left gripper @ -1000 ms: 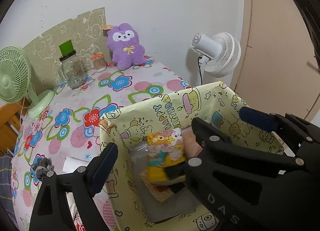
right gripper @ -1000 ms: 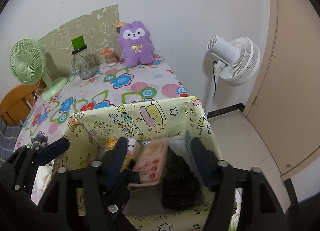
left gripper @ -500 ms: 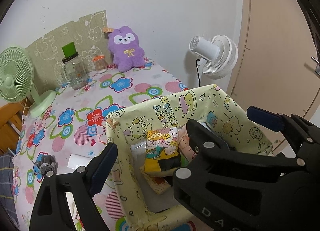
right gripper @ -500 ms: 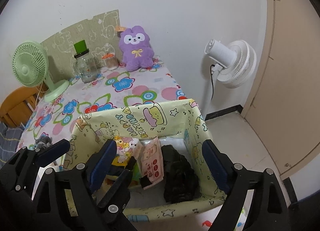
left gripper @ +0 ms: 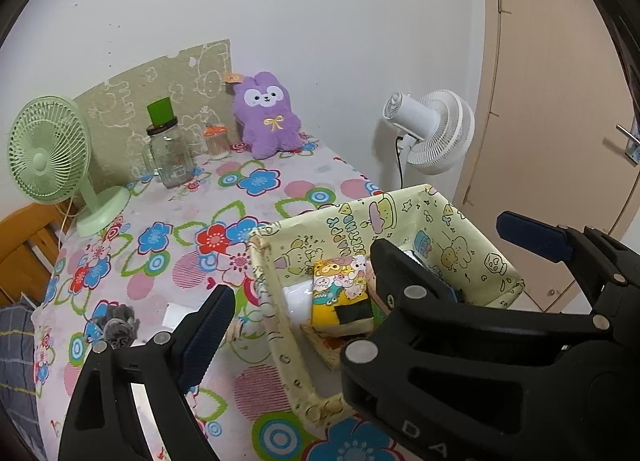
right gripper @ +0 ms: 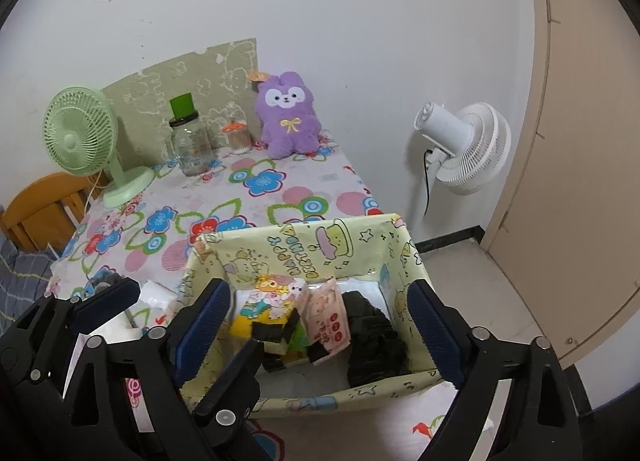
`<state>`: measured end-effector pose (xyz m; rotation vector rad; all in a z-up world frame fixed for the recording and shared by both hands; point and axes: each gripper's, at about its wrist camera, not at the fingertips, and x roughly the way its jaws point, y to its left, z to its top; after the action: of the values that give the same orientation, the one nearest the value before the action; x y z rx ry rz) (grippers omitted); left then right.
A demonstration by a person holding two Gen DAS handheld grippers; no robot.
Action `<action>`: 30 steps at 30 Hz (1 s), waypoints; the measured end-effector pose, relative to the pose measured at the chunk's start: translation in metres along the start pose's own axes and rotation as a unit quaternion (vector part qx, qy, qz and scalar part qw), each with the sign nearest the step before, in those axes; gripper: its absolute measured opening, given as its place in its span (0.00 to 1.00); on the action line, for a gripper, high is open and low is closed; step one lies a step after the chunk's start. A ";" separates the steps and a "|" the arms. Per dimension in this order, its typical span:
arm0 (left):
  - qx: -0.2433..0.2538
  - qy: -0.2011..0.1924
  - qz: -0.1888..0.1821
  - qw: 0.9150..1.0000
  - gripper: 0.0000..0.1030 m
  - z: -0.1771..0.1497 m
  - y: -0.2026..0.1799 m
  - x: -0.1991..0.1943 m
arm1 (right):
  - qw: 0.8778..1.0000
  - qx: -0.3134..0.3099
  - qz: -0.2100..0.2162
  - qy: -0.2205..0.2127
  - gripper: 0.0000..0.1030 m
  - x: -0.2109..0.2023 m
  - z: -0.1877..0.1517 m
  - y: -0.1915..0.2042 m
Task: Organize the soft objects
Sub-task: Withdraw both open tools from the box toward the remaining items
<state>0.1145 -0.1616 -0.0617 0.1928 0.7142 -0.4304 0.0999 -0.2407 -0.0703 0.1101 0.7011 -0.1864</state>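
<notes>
A pale yellow cartoon-print box [right gripper: 304,245] stands at the table's near right corner. Inside it lean a yellow cartoon pack [right gripper: 272,301], a pink pack [right gripper: 330,317] and a black soft bundle [right gripper: 372,333]. My right gripper [right gripper: 320,325] hovers above the box. Its jaws are opening and the pads touch nothing. My left gripper [left gripper: 320,317] is open and empty beside it, over the box's left wall [left gripper: 276,301]. The right gripper's near finger hides the left gripper's right finger. A purple plush [left gripper: 268,117] sits at the back wall. A grey fluffy item [left gripper: 118,321] lies on the cloth.
At the back of the flowered table stand a green desk fan [left gripper: 48,153], a glass jar with a green lid [left gripper: 170,157] and a small orange-lidded jar [left gripper: 216,139]. A white fan [left gripper: 432,137] and a door [left gripper: 560,101] are beyond the table's right edge. A wooden chair [left gripper: 24,245] stands left.
The right jaws have spread away from the pink pack, which stays leaning in the box. Both grippers have risen and drawn back from the box.
</notes>
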 end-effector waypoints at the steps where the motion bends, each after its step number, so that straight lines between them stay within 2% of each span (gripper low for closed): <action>1: -0.001 -0.003 0.001 1.000 0.89 -0.001 0.002 -0.003 | 1.000 -0.001 0.001 -0.003 0.91 -0.002 0.000 0.002; 19: -0.012 -0.021 0.023 0.999 0.89 -0.016 0.036 -0.042 | 0.998 -0.040 0.024 -0.043 0.93 -0.038 -0.003 0.049; 30: -0.031 -0.022 0.026 0.999 0.89 -0.028 0.065 -0.058 | 0.997 -0.056 0.037 -0.027 0.93 -0.045 -0.007 0.085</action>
<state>0.0881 -0.0760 -0.0423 0.1432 0.6768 -0.3625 0.0798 -0.1505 -0.0431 0.0235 0.6517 -0.0794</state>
